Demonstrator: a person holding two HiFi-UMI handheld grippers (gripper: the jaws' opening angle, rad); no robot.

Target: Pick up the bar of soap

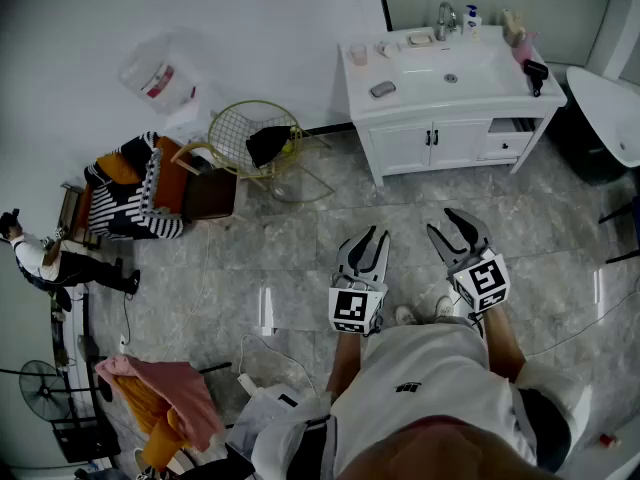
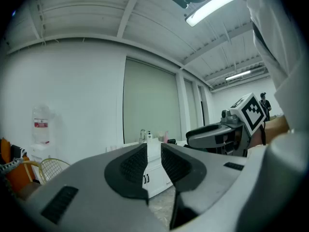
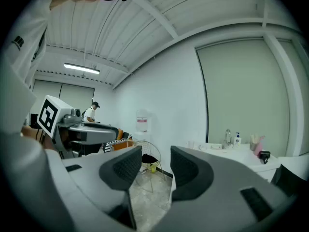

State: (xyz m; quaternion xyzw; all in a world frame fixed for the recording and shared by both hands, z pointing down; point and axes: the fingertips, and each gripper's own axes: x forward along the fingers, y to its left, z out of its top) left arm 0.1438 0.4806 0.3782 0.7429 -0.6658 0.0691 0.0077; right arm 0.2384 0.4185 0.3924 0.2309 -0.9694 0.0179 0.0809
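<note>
Though tiny at the head view's top, looks to rest beside the faucet (image 1: 445,18) on the vanity bench (image 1: 362,76): bar of soap (image 1: 420,39), well apart from left claw (image 1: 367,240) and right claw (image 1: 443,226), bare floor (image 1: 300,248) between. Left gripper view: narrowly parted, empty; may nudge soap into the basin (image 1: 452,68). Right gripper view: parted wider, empty; bench edge at right.

The white vanity counter (image 1: 490,76) stands at the far right on the grey tiled floor (image 1: 300,253). Along its far edge sit a cup (image 1: 358,54), a dish holding the bar of soap (image 1: 420,39) and a pump bottle (image 1: 472,20). A grey oblong piece (image 1: 382,89) lies near its left front, and a black hair dryer (image 1: 535,73) at its right edge. Further left, a wire basket (image 1: 240,133) stands on the floor.
</note>
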